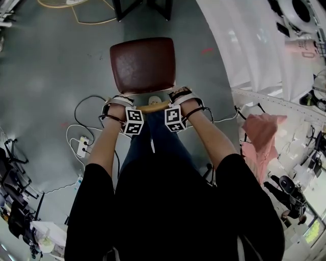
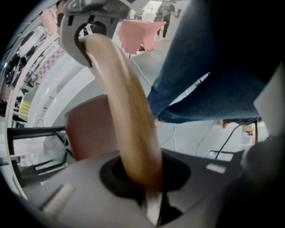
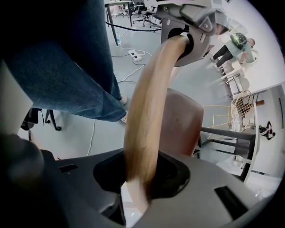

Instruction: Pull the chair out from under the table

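Observation:
The chair has a brown padded seat [image 1: 142, 63] and a curved wooden back rail [image 1: 153, 107]. It stands on the grey floor below the black table legs [image 1: 140, 7] at the top edge. My left gripper [image 1: 118, 104] is shut on the rail's left end and my right gripper [image 1: 182, 98] on its right end, both pointing down. In the left gripper view the rail [image 2: 129, 120] runs from my left gripper [image 2: 142, 178] across to the other gripper, with the seat [image 2: 89, 129] beneath. The right gripper view mirrors this: rail [image 3: 147, 116], seat [image 3: 182, 120], right gripper [image 3: 142, 178].
The person's jeans-clad legs [image 1: 153, 137] stand right behind the chair. A power strip with cables [image 1: 81, 145] lies on the floor at the left. A white-covered table [image 1: 254, 46] and a pink chair [image 1: 262, 132] are at the right.

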